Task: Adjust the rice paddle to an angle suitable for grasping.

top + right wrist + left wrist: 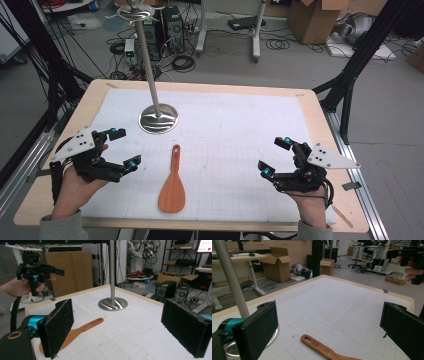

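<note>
The wooden spatula (pixel 172 186) lies flat just in front of the metal stand (pixel 158 118), flanked by the left gripper (pixel 121 148) and right gripper (pixel 276 156), both wide open and empty, seemingly poised to grasp it.

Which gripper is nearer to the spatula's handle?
The left gripper. The spatula lies with its handle end pointing toward the stand, close by the left gripper's fingertips, while the right gripper is clearly farther off.

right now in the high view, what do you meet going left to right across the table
left gripper → metal stand base → wooden spatula → right gripper
</note>
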